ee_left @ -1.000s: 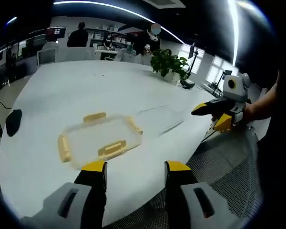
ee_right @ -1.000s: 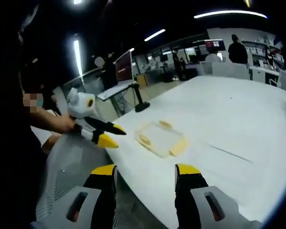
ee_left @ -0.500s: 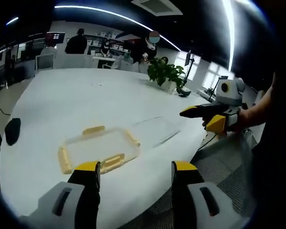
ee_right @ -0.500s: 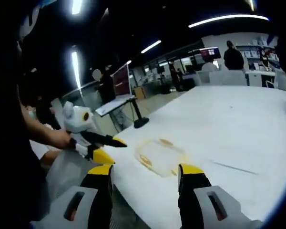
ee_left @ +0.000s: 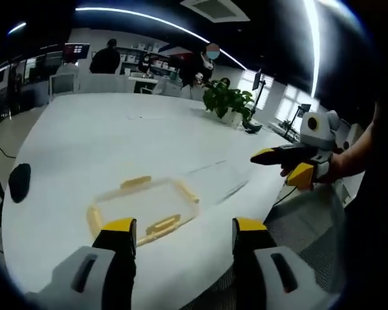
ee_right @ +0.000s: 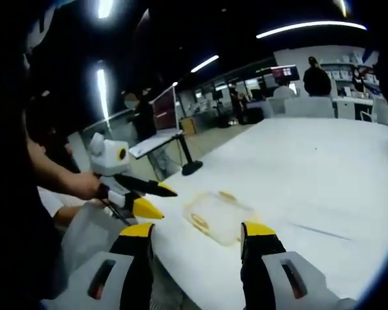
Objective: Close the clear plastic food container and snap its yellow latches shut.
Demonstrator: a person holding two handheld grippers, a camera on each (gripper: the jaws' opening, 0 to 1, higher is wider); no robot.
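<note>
Landmark is the clear rectangular plastic food container with yellow latches (ee_left: 144, 205), lying flat on the large white round-edged table (ee_left: 116, 135) near the edge closest to the person. Left gripper view: dark oval object (ee_left: 19, 182) on the table well left of the container; left gripper (ee_left: 183, 226) hovers on the near side of the container, jaws wide apart, nothing between them; a flat clear sheet-like piece (ee_left: 213, 175), possibly the lid, lies just right of the container; a green potted plant (ee_left: 227, 100) sits at the table's far edge beyond it; right gripper (ee_left: 290, 163) off the table edge to the right, held in a hand, jaws parted, empty. Right gripper view: left gripper (ee_right: 150, 198) is left of the container (ee_right: 216, 215), off the table edge; right gripper (ee_right: 197, 230) hangs over the container's near side, jaws spread wide, gripping nothing. Plant and dark object appear in the left gripper view; a monitor on a stand (ee_right: 165, 110) left of the table appears in the right gripper view. Room: dim open office, ceiling light strips, people standing at far desks.
</note>
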